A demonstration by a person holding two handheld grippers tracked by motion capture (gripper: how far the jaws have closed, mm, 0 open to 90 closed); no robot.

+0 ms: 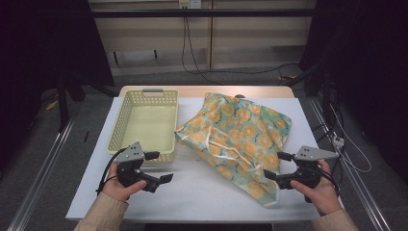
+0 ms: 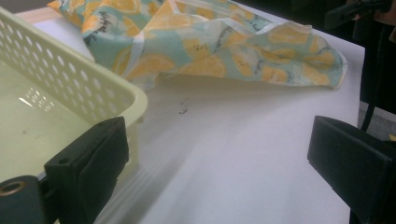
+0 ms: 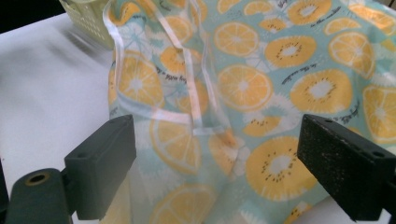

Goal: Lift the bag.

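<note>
A teal cloth [image 1: 238, 134] printed with orange slices lies crumpled on the right half of the white table [image 1: 192, 192], with white straps [image 3: 187, 84] across it. An empty pale yellow perforated basket [image 1: 144, 122] stands at the left. My left gripper [image 1: 161, 167] is open just in front of the basket's near right corner [image 2: 116, 100], above bare table. My right gripper [image 1: 276, 166] is open at the cloth's near right part, its jaws spread wide above the fabric [image 3: 219, 140], holding nothing.
The table's near edge [image 1: 192, 219] runs just behind both hands. A wooden strip [image 1: 202, 90] shows along the far edge. Cables [image 1: 192, 57] hang over the floor beyond. Metal rails [image 1: 38, 168] run on both sides of the table.
</note>
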